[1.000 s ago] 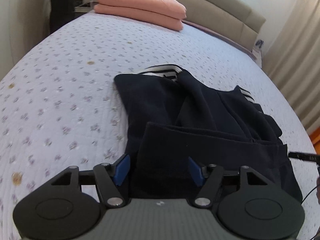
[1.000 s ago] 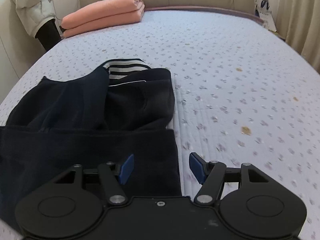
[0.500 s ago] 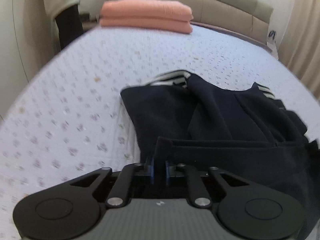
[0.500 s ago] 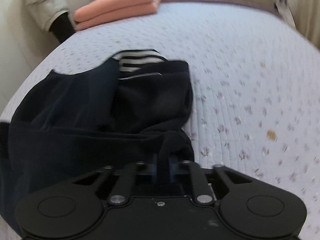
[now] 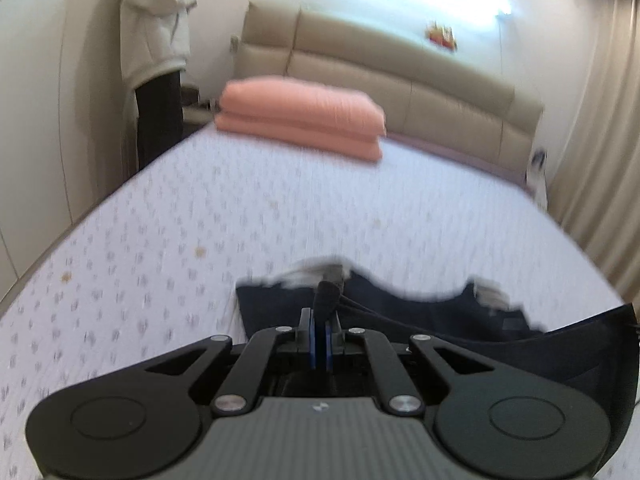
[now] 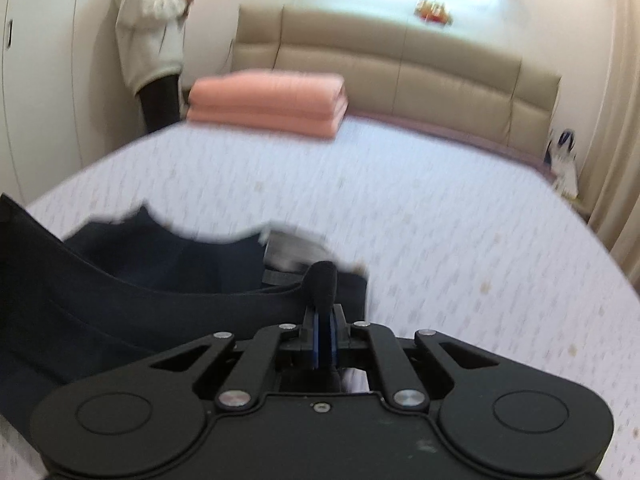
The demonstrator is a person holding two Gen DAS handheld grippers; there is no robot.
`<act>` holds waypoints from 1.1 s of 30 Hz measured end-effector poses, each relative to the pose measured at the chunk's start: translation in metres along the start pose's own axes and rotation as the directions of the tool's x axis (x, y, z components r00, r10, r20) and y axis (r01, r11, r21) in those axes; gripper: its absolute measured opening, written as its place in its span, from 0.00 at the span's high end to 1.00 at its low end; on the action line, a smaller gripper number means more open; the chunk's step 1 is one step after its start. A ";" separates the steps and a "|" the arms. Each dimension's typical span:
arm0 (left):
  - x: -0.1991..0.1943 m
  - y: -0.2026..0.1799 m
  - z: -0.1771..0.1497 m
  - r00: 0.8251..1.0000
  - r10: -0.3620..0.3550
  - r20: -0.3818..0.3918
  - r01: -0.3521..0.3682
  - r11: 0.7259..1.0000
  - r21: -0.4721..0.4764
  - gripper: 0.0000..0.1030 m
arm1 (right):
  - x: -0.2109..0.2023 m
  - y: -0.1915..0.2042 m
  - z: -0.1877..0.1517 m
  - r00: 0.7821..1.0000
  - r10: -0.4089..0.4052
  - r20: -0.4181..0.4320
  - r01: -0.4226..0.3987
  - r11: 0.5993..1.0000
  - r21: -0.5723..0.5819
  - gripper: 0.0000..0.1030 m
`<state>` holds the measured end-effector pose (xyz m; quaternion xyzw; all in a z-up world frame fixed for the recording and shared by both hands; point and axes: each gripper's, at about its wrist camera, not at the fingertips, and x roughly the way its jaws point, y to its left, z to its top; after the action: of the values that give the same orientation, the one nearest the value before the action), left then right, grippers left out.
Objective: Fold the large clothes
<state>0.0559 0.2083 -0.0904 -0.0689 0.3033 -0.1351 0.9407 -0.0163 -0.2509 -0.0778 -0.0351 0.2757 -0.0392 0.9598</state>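
A dark navy garment (image 5: 420, 320) with a striped inner lining lies on the bed, its near hem lifted off the quilt. My left gripper (image 5: 319, 336) is shut on the hem's left corner, a pinch of dark cloth sticking up between the blue pads. In the right wrist view the same garment (image 6: 132, 280) stretches away to the left, and my right gripper (image 6: 324, 332) is shut on its right corner, a roll of fabric bulging above the pads. The hem hangs taut between the two grippers. Both views are blurred by motion.
The bed's white quilt with small floral print (image 5: 280, 208) spreads ahead. Folded pink blankets (image 5: 300, 116) lie near the beige headboard (image 5: 400, 68). A person in a light hoodie (image 6: 150, 48) stands at the far left by the wall. Curtains (image 5: 600, 140) hang on the right.
Both grippers went from open over the hem to shut on its corners, then rose and tilted up, lifting the hem so the headboard and wall came into view.
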 end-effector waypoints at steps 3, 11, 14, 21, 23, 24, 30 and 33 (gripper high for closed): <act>0.014 -0.002 0.034 0.997 -0.008 0.079 0.008 1.000 0.009 0.95 | 0.010 -0.001 0.030 0.996 -0.017 0.085 0.019 0.999 -0.027 0.95; 0.160 -0.005 0.074 0.985 0.159 0.067 -0.165 0.982 0.093 0.95 | 0.162 -0.007 0.057 0.996 -0.052 0.074 0.054 0.998 -0.020 0.94; 0.222 -0.001 0.051 0.971 0.233 -0.054 -0.228 0.970 0.090 0.95 | 0.227 -0.003 0.036 0.996 -0.040 -0.076 0.039 0.999 -0.018 0.94; 0.272 -0.001 0.013 0.917 0.369 -0.152 -0.342 0.923 0.173 0.76 | 0.265 -0.003 0.009 0.974 -0.056 -0.221 0.050 0.998 -0.033 0.83; 0.258 -0.003 0.021 0.914 0.387 -0.123 -0.365 0.915 0.170 0.73 | 0.257 -0.002 0.018 0.970 -0.080 -0.231 0.072 0.996 -0.044 0.65; 0.245 -0.003 0.025 0.914 0.394 -0.099 -0.376 0.912 0.164 0.72 | 0.248 -0.004 0.026 0.973 -0.080 -0.216 0.076 0.997 -0.030 0.61; 0.164 -0.024 0.035 0.958 0.286 -0.024 -0.281 0.952 0.119 0.68 | 0.174 0.028 0.049 0.990 0.042 -0.132 -0.044 0.999 -0.009 0.55; 0.153 -0.038 0.019 0.979 0.195 -0.064 -0.188 0.976 0.107 0.74 | 0.164 0.072 0.039 0.977 0.140 -0.162 -0.143 0.990 -0.010 0.88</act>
<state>0.1784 0.1276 -0.1512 0.0130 0.3362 -0.0613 0.9397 0.1476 -0.1931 -0.1375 -0.0223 0.3543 0.0294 0.9344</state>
